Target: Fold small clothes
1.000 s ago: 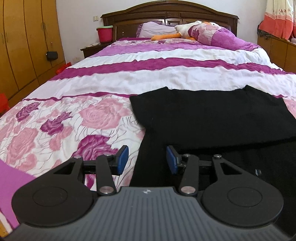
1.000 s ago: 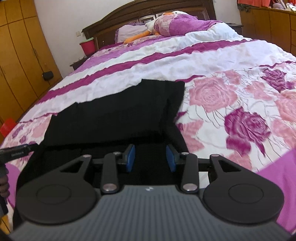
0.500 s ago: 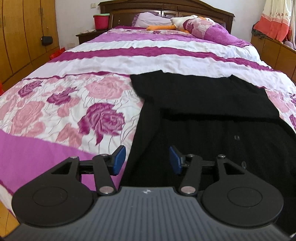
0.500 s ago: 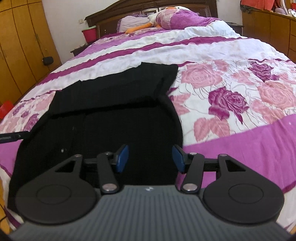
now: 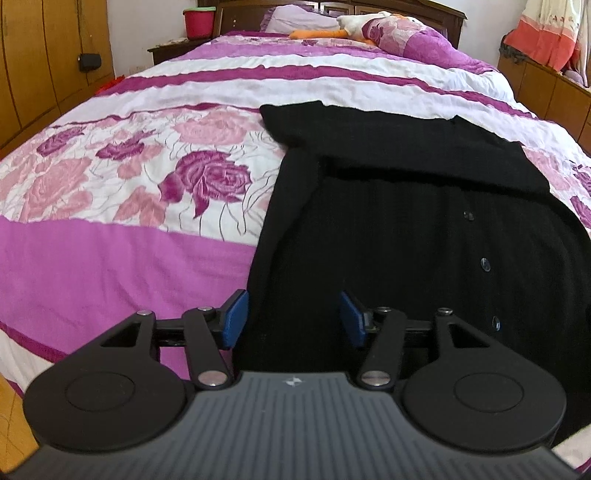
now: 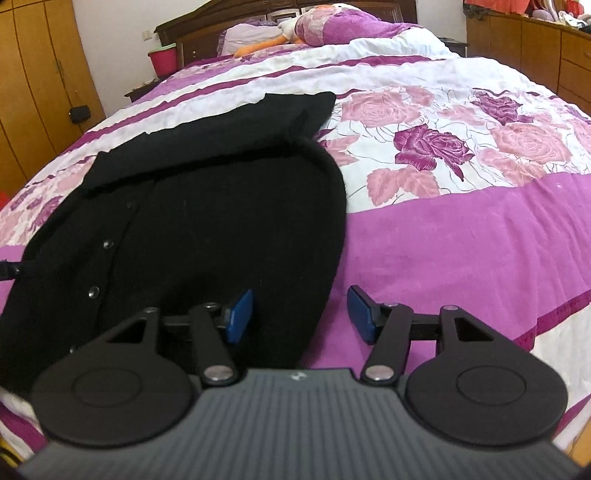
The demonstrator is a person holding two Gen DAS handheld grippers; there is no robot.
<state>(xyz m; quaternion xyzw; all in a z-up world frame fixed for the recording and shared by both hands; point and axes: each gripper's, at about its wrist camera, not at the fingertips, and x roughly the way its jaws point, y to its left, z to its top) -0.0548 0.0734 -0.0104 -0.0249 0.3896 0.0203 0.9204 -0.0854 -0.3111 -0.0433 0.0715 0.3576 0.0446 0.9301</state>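
1. The left gripper [image 5: 293, 317] hangs with its blue-padded jaws spread and holding nothing, straddling the left near edge of the black cardigan [image 5: 406, 229]; one pad is over the bedspread, the other over the knit.
2. The right gripper [image 6: 301, 315] mirrors it, jaws spread and holding nothing, framing the right near edge of the cardigan [image 6: 207, 221]. I cannot tell whether either pad touches the fabric.
3. The cardigan lies flat on the bedspread [image 5: 110, 258] at the near end of the bed, well apart from the pillows. Its far portion is already doubled over as a thicker band [image 5: 388, 147] across the body, probably the sleeves or top laid back.
4. This placement looks deliberate: with one tool at each lower corner, both edges can be pinched and lifted together so the hem travels evenly toward the folded band.
5. The garment is a matte, fine-ribbed knit, soft and limp, with a vertical row of small shiny buttons [image 5: 484, 264] down the front. Its right side curves in a rounded, slightly rolled border.
6. The bedspread is quilted and puckered, printed with pink and purple roses between magenta and white stripes; it would likely give under a pressing pad.
7. A stuffed duck [image 5: 354, 26] rests by the dark wooden headboard, and a red bucket [image 5: 199, 22] stands on the nightstand.
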